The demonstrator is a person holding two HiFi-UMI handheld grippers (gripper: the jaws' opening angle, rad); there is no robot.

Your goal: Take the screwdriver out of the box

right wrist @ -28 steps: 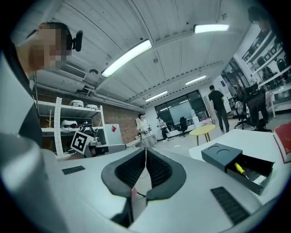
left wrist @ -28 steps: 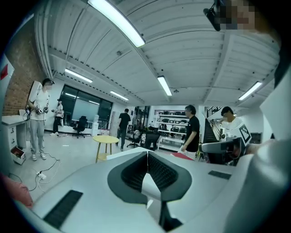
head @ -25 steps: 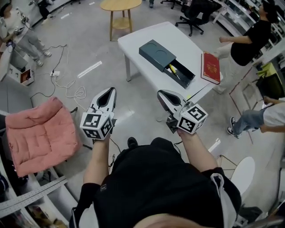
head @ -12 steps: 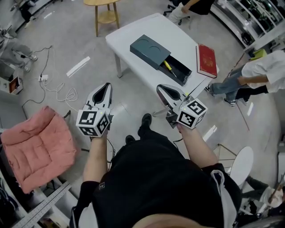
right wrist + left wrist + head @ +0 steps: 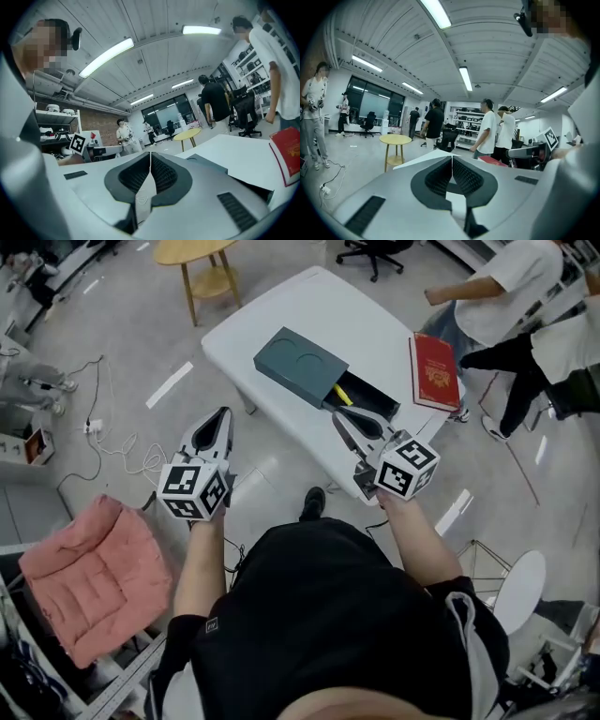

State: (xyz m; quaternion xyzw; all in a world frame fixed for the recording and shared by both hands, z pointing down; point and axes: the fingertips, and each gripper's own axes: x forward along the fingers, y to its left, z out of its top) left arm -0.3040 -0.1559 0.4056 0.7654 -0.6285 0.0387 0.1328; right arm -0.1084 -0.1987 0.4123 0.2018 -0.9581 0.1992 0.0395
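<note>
A dark teal box [image 5: 300, 367] lies on the white table [image 5: 375, 320], its black drawer [image 5: 364, 403] pulled out toward me. A yellow-handled screwdriver [image 5: 339, 393] lies inside the drawer. My right gripper [image 5: 338, 416] is shut and empty, its tips at the table's near edge just short of the drawer. My left gripper [image 5: 223, 414] is shut and empty too, over the floor to the left of the table. In the right gripper view the box [image 5: 206, 162] shows just past the closed jaws; the screwdriver is hidden there.
A red book [image 5: 433, 371] lies on the table right of the box. People [image 5: 506, 282] stand at the table's far right. A wooden stool [image 5: 195, 253] is behind the table, a pink cushion [image 5: 84, 577] and floor cables [image 5: 122, 451] to my left.
The person has walked toward the table, so both grippers are closer to it. The right gripper has gone from over the floor to the table's near edge by the drawer.
</note>
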